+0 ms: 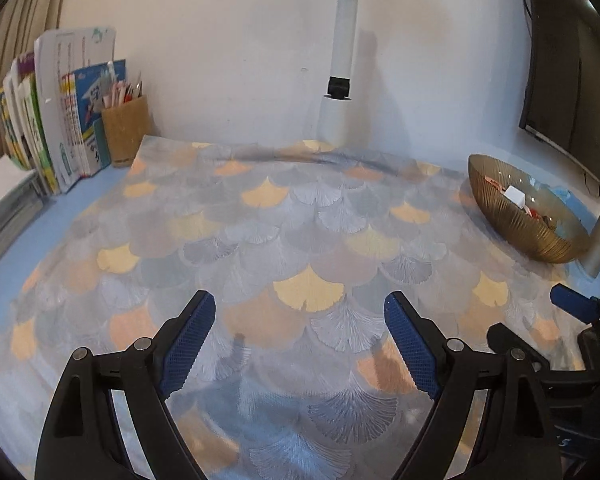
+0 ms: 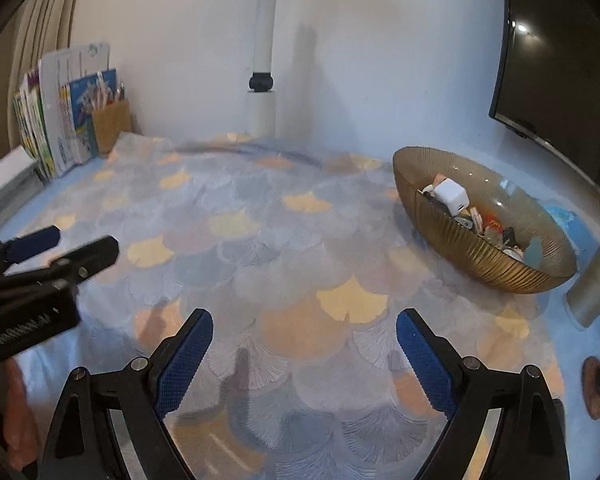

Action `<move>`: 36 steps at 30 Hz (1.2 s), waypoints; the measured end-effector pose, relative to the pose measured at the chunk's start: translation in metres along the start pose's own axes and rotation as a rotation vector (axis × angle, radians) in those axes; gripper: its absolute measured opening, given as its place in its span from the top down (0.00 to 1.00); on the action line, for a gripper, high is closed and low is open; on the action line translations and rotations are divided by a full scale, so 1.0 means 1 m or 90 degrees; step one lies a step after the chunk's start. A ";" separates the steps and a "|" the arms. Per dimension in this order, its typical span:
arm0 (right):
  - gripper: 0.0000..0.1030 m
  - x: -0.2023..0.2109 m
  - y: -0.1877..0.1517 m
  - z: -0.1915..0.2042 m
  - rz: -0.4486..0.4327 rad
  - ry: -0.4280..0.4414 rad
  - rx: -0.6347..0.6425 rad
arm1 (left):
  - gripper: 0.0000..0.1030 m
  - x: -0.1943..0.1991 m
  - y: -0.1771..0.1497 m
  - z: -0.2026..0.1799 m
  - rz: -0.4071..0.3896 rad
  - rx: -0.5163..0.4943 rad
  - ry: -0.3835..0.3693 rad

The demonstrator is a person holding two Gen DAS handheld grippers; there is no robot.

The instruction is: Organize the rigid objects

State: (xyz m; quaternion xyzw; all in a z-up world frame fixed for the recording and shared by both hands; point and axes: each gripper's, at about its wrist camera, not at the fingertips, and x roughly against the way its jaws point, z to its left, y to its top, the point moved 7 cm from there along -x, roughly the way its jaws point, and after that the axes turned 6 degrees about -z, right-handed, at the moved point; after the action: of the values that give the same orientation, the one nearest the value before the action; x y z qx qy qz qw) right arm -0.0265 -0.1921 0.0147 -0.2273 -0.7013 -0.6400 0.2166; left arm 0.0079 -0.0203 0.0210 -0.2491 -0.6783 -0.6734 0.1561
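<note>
A ribbed gold bowl [image 2: 452, 240] stands at the right of the patterned mat and holds a white charger cube [image 2: 452, 196] among several small items. The bowl [image 1: 512, 224] also shows at the far right in the left wrist view. My left gripper [image 1: 300, 312] is open over bare mat, nothing between its blue pads. My right gripper [image 2: 304, 328] is open too, empty, with the bowl ahead and to its right. In the right wrist view the left gripper [image 2: 56, 248] appears at the left edge. The tip of the right gripper's finger [image 1: 568, 300] shows at the right of the left wrist view.
Books [image 1: 48, 120] and a brown pen holder [image 1: 126, 132] stand at the back left by the wall. A white lamp post [image 1: 340, 60] rises at the back. A dark monitor [image 2: 556, 80] stands at the right, with a grey post [image 2: 596, 276] beside the bowl. A small brown object [image 2: 594, 388] lies at the right edge.
</note>
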 end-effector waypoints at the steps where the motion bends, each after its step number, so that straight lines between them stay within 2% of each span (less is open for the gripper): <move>1: 0.10 0.003 0.002 0.001 -0.010 -0.003 0.004 | 0.17 0.002 -0.002 0.001 -0.005 0.000 0.004; 7: 0.10 0.002 0.000 -0.007 -0.014 0.001 -0.029 | 0.17 0.001 -0.006 -0.005 -0.003 -0.023 0.007; 10: 0.04 0.000 -0.001 -0.013 -0.009 -0.001 -0.050 | 0.15 0.003 -0.006 -0.005 -0.008 -0.024 0.012; 21: 0.02 -0.007 -0.005 -0.014 0.016 0.004 -0.052 | 0.15 0.003 -0.006 -0.002 -0.007 -0.012 0.007; 28: 0.01 -0.009 -0.006 -0.014 0.026 0.006 -0.051 | 0.03 0.006 -0.005 -0.003 -0.019 -0.012 0.009; 36: 0.01 -0.010 -0.007 -0.014 0.033 0.004 -0.053 | 0.03 0.006 -0.004 -0.005 -0.014 -0.017 0.006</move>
State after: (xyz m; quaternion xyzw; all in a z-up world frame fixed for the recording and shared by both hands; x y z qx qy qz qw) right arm -0.0225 -0.2074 0.0042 -0.2519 -0.6670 -0.6638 0.2259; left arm 0.0000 -0.0247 0.0207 -0.2403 -0.6712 -0.6854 0.1482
